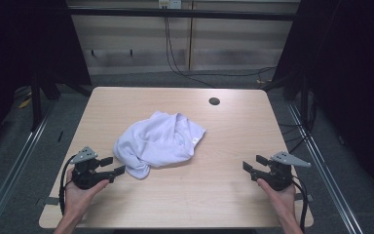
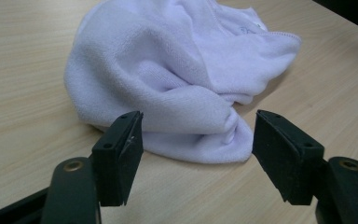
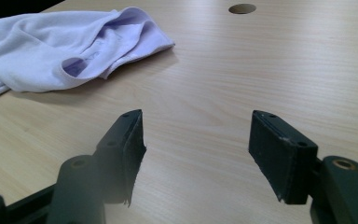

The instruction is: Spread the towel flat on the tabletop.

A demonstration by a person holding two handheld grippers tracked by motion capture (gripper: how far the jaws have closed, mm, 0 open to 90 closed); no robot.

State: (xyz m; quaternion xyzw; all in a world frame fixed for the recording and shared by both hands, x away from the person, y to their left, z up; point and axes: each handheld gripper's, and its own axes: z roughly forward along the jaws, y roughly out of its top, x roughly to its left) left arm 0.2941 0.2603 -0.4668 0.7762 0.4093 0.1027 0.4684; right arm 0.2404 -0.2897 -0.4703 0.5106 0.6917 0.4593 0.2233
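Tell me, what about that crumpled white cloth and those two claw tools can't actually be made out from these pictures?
- The white cloth: its own folds hide its full shape and underside in the high view.
- A small tag on the cloth: too small to read.
- The cloth's far side in the left gripper view: cut off by the top edge.
- The left gripper and right gripper: both open; hands cover the handles.

Centre of table: crumpled white towel blocks.
Right half, near edge: bare wood, open.
Far right: 1 small hole.
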